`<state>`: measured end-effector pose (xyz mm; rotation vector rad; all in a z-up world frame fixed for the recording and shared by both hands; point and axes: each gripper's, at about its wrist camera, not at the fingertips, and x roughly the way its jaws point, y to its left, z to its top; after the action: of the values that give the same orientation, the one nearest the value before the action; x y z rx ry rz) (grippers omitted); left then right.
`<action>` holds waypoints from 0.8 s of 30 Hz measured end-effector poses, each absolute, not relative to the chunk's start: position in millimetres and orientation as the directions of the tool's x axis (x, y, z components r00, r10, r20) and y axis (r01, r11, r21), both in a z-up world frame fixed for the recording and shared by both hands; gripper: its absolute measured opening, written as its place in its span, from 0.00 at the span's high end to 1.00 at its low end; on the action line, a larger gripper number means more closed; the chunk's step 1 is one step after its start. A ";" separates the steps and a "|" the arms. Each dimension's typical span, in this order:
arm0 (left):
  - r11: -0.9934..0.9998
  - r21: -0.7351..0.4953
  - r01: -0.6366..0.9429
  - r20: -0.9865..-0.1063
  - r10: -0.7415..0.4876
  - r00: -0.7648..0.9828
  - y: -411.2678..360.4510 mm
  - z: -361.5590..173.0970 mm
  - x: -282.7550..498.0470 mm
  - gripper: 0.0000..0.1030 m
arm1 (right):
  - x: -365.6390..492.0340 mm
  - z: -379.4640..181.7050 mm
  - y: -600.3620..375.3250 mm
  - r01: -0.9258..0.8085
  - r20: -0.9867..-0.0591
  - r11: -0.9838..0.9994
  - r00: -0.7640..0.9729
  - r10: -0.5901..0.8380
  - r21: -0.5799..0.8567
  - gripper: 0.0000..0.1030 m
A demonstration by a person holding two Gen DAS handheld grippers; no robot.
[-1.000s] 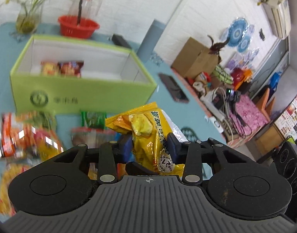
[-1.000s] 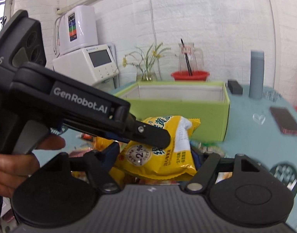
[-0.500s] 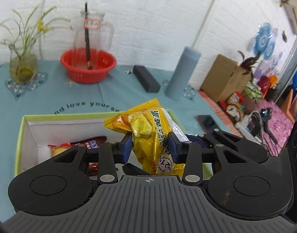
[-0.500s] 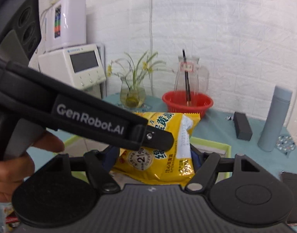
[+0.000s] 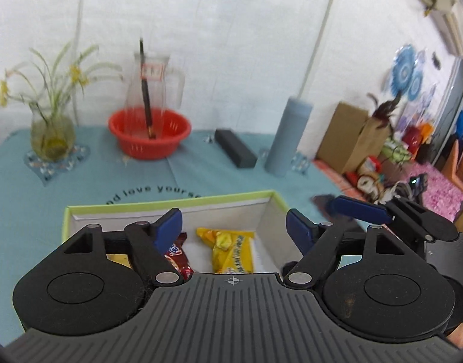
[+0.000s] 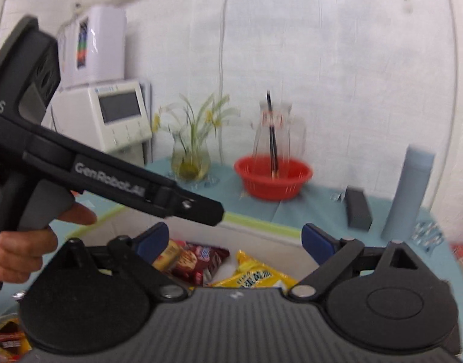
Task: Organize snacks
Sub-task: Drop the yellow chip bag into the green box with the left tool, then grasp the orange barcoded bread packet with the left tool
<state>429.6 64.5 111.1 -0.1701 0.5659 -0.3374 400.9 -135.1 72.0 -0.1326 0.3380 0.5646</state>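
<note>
Lying in the cardboard box (image 5: 171,204), a crinkled yellow packet (image 5: 231,251).

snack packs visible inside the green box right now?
3. A yellow pack mid-box, a dark red pack beside it, and a yellow-orange one beyond that, by the box wall. The tongs block part of the green box, so more may be hidden.

Glossy yellow foil snack bag (image 5: 231,254), matt cardboard box (image 5: 168,205), teal cloth on counter (image 5: 89,187), red plastic basket (image 5: 150,134), clear glass jug (image 5: 154,84)
</note>
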 end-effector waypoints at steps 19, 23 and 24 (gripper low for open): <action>0.892 -0.436 0.119 -0.566 -0.375 0.734 110.7 21.1 251.0 0.38 | 236.1 -15.0 -92.8 -0.656 -0.478 0.739 0.605 0.637 0.154 0.09; 0.885 -0.449 0.122 -0.594 -0.398 0.699 108.1 8.8 266.4 0.43 | 239.9 -22.4 -81.3 -0.644 -0.495 0.750 0.609 0.620 0.148 0.14; 0.882 -0.458 0.110 -0.608 -0.401 0.686 108.8 4.1 269.5 0.45 | 240.9 -22.3 -80.2 -0.640 -0.495 0.754 0.613 0.616 0.145 0.16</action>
<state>269.5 108.8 4.1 -0.4080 0.7667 -0.2950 240.9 -80.2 -22.3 -0.0481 0.5517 0.7243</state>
